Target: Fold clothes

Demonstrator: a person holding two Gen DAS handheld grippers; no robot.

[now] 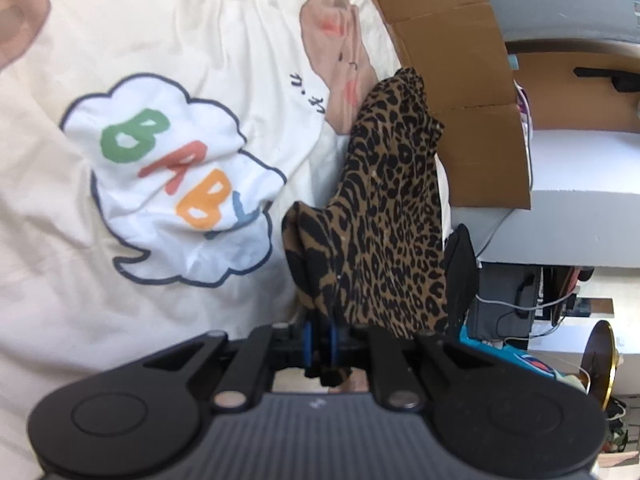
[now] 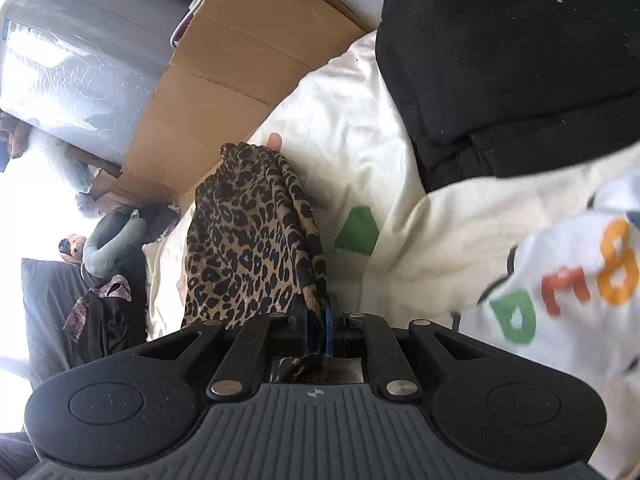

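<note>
A leopard-print garment (image 1: 392, 208) hangs bunched above a cream bedsheet (image 1: 168, 32) printed with a "BABY" cloud. My left gripper (image 1: 320, 332) is shut on the garment's lower edge, its blue pads pinching the cloth. In the right wrist view the same leopard-print garment (image 2: 248, 240) rises from my right gripper (image 2: 316, 320), which is shut on another part of its edge. Both grippers hold it up off the bedsheet (image 2: 360, 128). The rest of the garment's shape is hidden in folds.
A brown cardboard box (image 1: 460, 80) stands beside the bed, also in the right wrist view (image 2: 224, 64). A black garment (image 2: 512, 60) lies on the bedsheet at upper right. A plastic-wrapped grey bulk (image 2: 80, 64) and clutter lie beyond the bed.
</note>
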